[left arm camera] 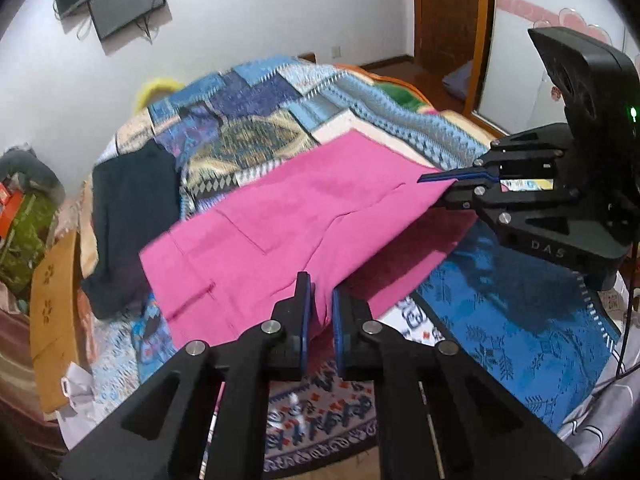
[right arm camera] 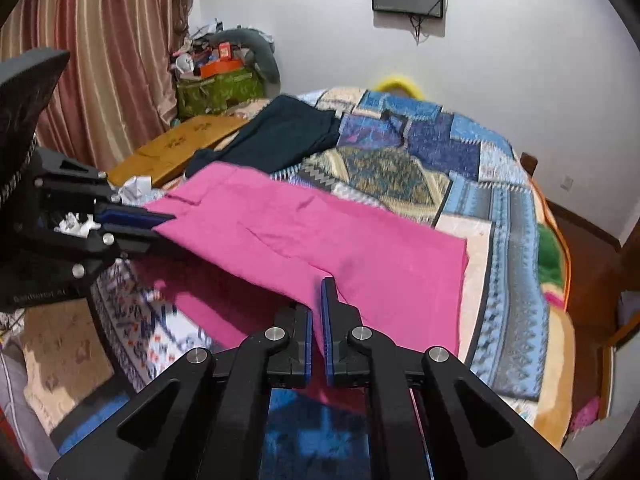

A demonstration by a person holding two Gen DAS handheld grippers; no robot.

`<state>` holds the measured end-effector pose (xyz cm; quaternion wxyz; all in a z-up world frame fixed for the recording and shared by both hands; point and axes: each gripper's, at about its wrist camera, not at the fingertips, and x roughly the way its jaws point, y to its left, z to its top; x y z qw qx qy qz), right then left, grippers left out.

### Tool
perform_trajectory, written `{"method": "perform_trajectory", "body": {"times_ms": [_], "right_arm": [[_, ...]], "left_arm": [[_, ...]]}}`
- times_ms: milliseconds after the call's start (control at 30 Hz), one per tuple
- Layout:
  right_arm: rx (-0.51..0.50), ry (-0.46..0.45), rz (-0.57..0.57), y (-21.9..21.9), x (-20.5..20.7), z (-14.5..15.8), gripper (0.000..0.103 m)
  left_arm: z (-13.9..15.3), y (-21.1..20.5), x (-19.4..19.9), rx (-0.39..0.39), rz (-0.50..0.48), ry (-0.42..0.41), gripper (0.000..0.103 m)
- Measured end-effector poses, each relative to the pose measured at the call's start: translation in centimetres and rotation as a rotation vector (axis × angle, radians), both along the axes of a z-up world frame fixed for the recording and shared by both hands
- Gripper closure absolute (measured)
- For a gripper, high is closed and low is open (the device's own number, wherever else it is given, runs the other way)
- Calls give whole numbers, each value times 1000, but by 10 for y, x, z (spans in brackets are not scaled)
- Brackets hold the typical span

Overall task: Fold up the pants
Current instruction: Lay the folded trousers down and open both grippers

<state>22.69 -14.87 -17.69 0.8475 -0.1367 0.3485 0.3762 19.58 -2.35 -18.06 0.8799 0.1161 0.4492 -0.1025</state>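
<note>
Now 2 grippers, left gripper & right gripper, clamp 1 pink pants.

You can read only one marking clearly: the letters "D A S", pale on the black body of the right gripper, just below its fingers in the left wrist view. In the right wrist view, the left gripper carries a faint line of lettering on its lower body, too blurred for you to make out.

Left gripper, right gripper: fingers clamped.
</note>
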Motion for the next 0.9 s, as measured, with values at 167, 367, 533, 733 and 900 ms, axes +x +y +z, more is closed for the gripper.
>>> {"method": "perform_trajectory", "body": {"times_ms": [167, 367, 533, 733, 900], "right_arm": [[6, 74, -8, -3, -4, -25, 99], [24, 164, -45, -10, -9, -35, 94], [73, 198, -61, -20, -14, -22, 86], [160, 176, -66, -22, -19, 6, 80], [204, 178, -86, -10, -10, 16, 80]], "left_arm": [[-13, 3, -8, -35, 20, 45, 91], [-9, 8, -19, -69, 46, 57, 83], [-2, 19, -24, -130, 94, 89, 79], [19, 34, -26, -210, 156, 59, 79], [35, 46, -17, -234, 207, 2, 67]]}}
